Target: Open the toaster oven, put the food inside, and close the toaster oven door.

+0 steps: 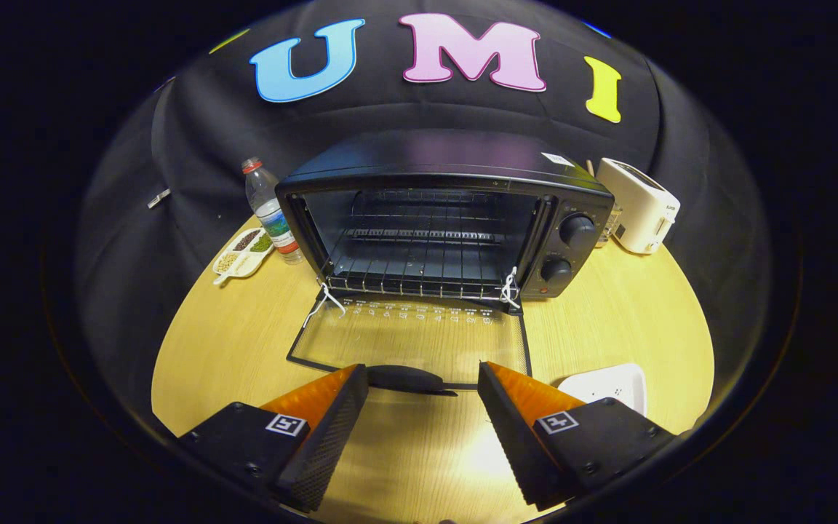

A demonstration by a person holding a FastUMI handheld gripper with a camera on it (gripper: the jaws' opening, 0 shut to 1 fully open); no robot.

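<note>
1. A black toaster oven (441,218) is seen standing toward the far edge of a round wooden table (608,320), against the booth's dark cloth wall.
2. Its glass door (412,335) is folded fully down and lies flat on the table, with the wire rack (419,262) inside left exposed.
3. The gripper (423,382) is held wide open with nothing gripped; the door's dark handle (408,378) lies between its fingertips.
4. A white dish (608,386) is partly hidden just beyond the right finger, near the table's near edge; any contents cannot be made out.
5. A water bottle (268,207) and a divided snack tray (243,253) are placed left of the oven.
6. A white toaster (641,205) is set at its right.
</note>
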